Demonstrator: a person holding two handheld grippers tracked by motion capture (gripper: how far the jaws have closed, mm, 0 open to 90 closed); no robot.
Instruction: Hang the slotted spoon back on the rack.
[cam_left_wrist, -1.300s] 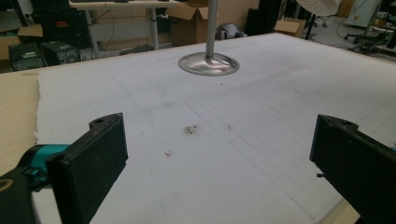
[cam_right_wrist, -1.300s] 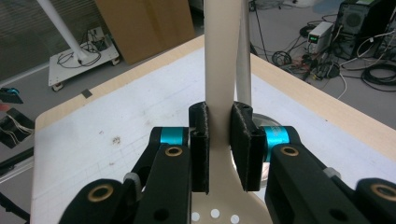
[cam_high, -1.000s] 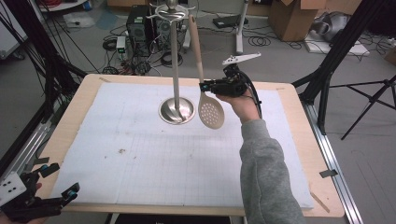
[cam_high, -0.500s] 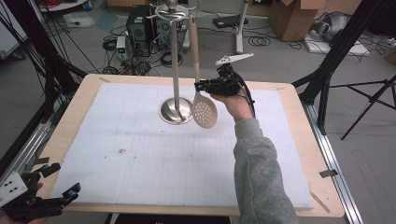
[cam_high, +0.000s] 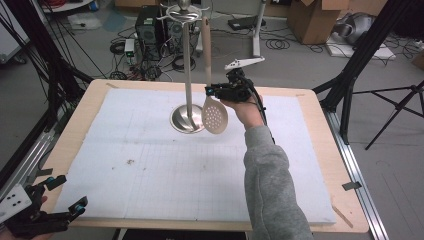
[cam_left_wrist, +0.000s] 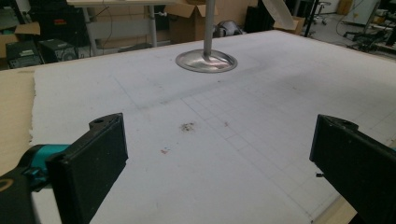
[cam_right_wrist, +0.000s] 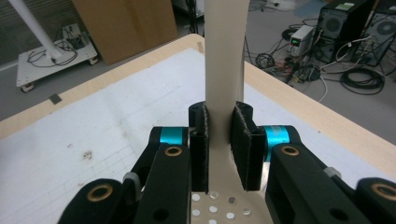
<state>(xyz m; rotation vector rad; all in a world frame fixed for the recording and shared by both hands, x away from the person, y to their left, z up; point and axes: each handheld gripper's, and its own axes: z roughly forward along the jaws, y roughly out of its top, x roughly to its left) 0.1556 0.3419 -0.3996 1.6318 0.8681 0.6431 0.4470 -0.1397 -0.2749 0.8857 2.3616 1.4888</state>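
A beige slotted spoon (cam_high: 215, 115) hangs upright with its perforated head down, just right of a metal hook stand (cam_high: 188, 65). My right gripper (cam_high: 210, 91) is shut on the spoon's neck just above the head. In the right gripper view the two pads press the flat handle (cam_right_wrist: 224, 56) from both sides, with my right gripper (cam_right_wrist: 219, 140) level. The handle's top reaches up beside the stand's hooks (cam_high: 182, 12); whether it hangs on one I cannot tell. My left gripper (cam_high: 70, 192) rests at the near left corner, open, with nothing between its jaws (cam_left_wrist: 219, 158).
The stand's round base (cam_left_wrist: 206, 60) sits on a white gridded mat (cam_high: 150, 165) that covers the wooden table (cam_high: 320, 130). Small dark specks (cam_left_wrist: 188, 126) mark the mat. Computers, cables and cardboard boxes lie on the floor beyond the far edge.
My right gripper has carried the spoon a little to the left, closer to the stand's pole. The left gripper has stayed where it was.
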